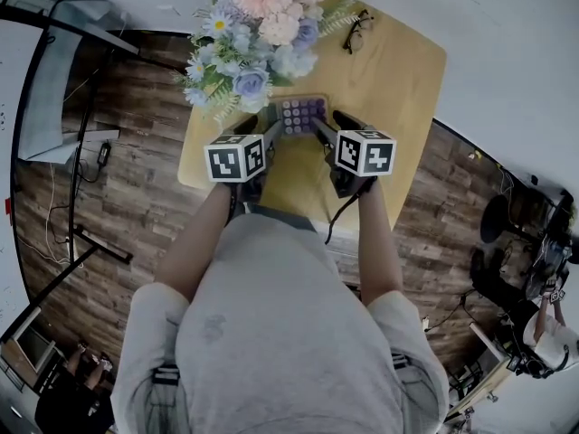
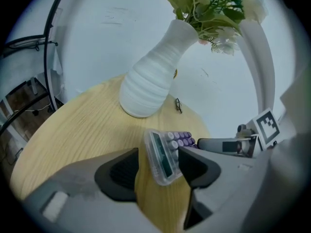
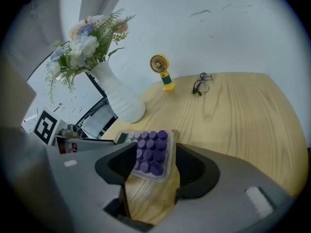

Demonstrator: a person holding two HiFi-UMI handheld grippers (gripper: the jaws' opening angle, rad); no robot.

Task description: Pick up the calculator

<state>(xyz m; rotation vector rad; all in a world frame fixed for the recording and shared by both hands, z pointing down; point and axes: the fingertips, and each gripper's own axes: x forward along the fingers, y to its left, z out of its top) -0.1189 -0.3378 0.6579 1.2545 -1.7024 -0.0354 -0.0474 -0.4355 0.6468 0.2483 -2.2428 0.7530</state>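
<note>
My left gripper (image 2: pixel 158 171) and right gripper (image 3: pixel 151 169) have their fingers (image 2: pixel 119 174) spread, gripping nothing. The clear-cased, purple-keyed calculator (image 1: pixel 301 114) sits between both pairs.

Between the left claw's (image 2: pixel 158 168) jaws, the calculator (image 2: pixel 163 155) loses its far keys behind one jaw. Beyond the claw, the vase (image 2: pixel 153 79) is fully hidden under the flowers (image 1: pixel 262 34) in the head view.

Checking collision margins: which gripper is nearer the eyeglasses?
Right. In the head view the right gripper straddles the calculator's right end, nearer the eyeglasses; the left gripper is at its left end.
</note>
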